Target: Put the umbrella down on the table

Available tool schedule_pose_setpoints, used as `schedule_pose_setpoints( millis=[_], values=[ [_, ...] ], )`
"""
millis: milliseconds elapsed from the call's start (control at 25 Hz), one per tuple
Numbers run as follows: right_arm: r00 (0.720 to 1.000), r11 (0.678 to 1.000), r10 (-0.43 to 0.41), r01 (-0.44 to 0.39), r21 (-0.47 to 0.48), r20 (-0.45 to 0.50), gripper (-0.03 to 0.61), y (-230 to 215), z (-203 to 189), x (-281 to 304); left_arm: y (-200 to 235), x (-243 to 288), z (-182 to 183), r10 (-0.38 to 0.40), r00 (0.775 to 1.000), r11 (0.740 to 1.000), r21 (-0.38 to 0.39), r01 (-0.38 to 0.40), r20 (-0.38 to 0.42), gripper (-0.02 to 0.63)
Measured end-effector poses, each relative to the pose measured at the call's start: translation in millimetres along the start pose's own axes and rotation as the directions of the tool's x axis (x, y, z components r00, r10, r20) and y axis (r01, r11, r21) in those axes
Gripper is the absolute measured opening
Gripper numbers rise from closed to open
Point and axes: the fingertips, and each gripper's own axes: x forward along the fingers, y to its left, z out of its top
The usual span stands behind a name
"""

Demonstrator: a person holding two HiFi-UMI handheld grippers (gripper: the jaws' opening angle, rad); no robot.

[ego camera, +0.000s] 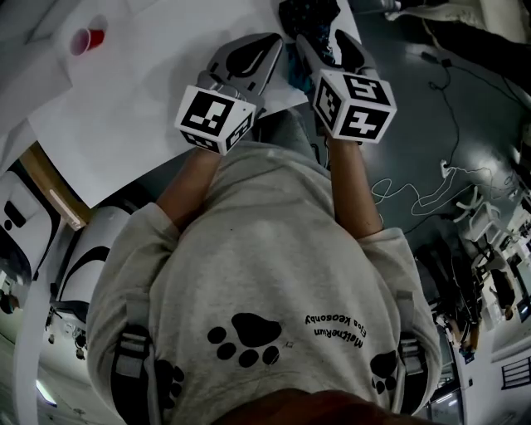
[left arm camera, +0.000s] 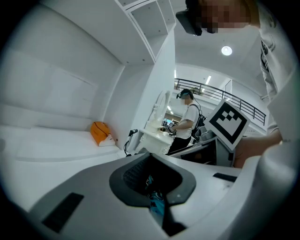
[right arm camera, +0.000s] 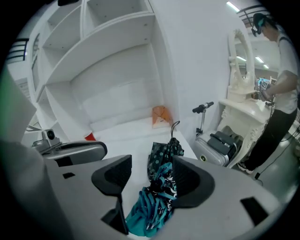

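Teal-black umbrella (right arm camera: 161,187) sits over table (right arm camera: 126,140). Our L gripper (left arm camera: 152,187) is clamped on its fabric; R gripper (right arm camera: 152,180) gapes loosely round it. Cloth-only grip may slip, so it drops or rolls off the edge.

In the head view my right gripper (ego camera: 330,46) hides most of the umbrella (ego camera: 303,15), and the top edge cuts off the rest. Low between my left gripper's (left arm camera: 151,161) jaws shows a teal scrap (left arm camera: 154,202), perhaps umbrella cloth; too little to tell.
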Motion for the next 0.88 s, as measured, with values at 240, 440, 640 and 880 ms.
schedule_pose_setpoints(
  millis=[240,440,640,880],
  values=[
    [0.993,1.000,-0.013,0.015,-0.011,0.116,0.221,5,25,-31,-25,-7,33,-0.035,0.998,0.998,0.053,0.033,0.044,0.017],
    [0.985,0.998,-0.052,0.057,-0.023,0.163,0.120,12,37,-58,-45,-19,54,-0.074,0.996,0.994,0.086,0.069,0.058,0.017],
    [0.965,0.993,-0.107,0.117,-0.027,0.238,0.059,18,48,-86,-58,-31,68,-0.110,0.991,0.988,0.120,0.100,0.074,0.017],
    [0.930,0.986,-0.155,0.167,-0.007,0.334,0.038,29,55,-121,-69,-50,76,-0.149,0.985,0.983,0.118,0.138,0.090,0.017]
  ],
)
